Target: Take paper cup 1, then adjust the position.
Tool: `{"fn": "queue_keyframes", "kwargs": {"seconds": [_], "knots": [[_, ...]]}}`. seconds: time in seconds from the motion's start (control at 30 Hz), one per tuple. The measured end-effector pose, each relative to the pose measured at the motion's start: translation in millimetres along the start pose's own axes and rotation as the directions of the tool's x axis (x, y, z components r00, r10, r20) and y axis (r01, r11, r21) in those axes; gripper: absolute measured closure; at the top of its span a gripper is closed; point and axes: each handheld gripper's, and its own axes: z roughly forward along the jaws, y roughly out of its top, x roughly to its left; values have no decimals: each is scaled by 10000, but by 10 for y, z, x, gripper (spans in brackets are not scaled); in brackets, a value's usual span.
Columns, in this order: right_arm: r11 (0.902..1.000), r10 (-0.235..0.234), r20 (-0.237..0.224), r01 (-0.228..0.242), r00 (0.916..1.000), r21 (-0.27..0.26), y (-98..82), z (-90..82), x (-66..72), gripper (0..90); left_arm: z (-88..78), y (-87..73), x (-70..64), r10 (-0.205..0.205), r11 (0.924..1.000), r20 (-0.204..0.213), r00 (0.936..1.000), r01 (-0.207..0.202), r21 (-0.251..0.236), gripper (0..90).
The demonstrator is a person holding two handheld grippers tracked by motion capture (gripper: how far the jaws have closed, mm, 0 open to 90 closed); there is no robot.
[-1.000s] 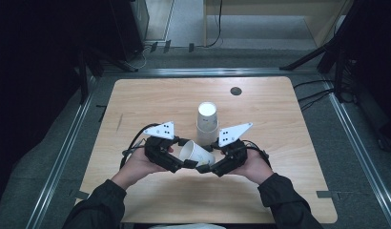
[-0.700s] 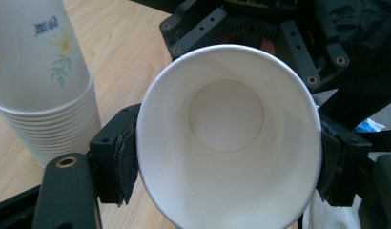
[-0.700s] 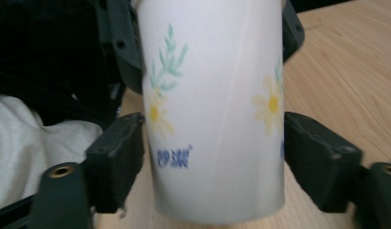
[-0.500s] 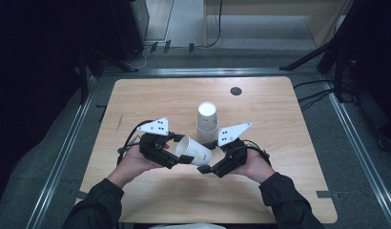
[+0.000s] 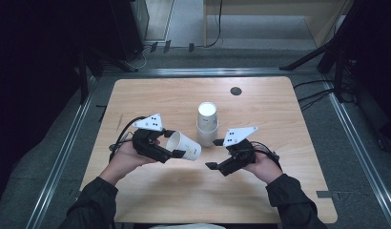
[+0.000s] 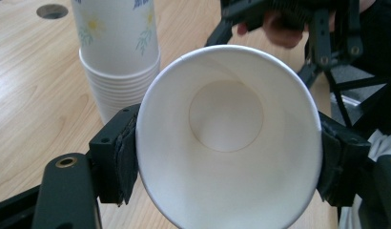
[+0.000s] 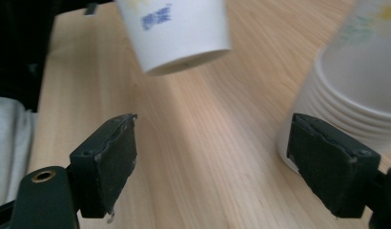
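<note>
High view: a person's two hands come in from the bottom edge over a wooden table (image 5: 150,200), each holding a two-jaw gripper; the left gripper (image 5: 177,153) holds a single paper cup (image 5: 184,145) on its side above the tabletop, mouth toward the left hand, base pointing toward the right gripper (image 5: 213,153); its jaws pinch the cup near the rim, one pad on each side of the wall; the right gripper lies just beside the cup's base without touching it, its jaws spread and having just been opening, with nothing between them; a stack (image 5: 207,123) of nested cups stands upright near the table's middle, just behind the two grippers; a dark round hole (image 5: 236,90) sits in the tabletop farther back, well apart from the stack. Left gripper view: the cup (image 6: 227,138) faces the camera mouth first, its white inside and round bottom visible, the rim slightly squeezed between the two black pads; the stack (image 6: 118,57), printed with small flowers, stands behind at left; the other hand and its gripper show at the upper right. Right gripper view: the pads stand wide apart over bare wood; the cup's base (image 7: 177,31) hangs above and ahead of them; the stack (image 7: 355,90) rises close to one pad, whether touching cannot be told.
</note>
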Motion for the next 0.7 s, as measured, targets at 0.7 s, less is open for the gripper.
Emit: {"fn": "queue_keyframes", "kwargs": {"seconds": [0.7], "knots": [[9889, 1444, 1542, -1369, 9774, -582, -88, -227, -115, 190, -239, -165, 290, -721, 9956, -1298, 9889, 791, 498, 235]]}}
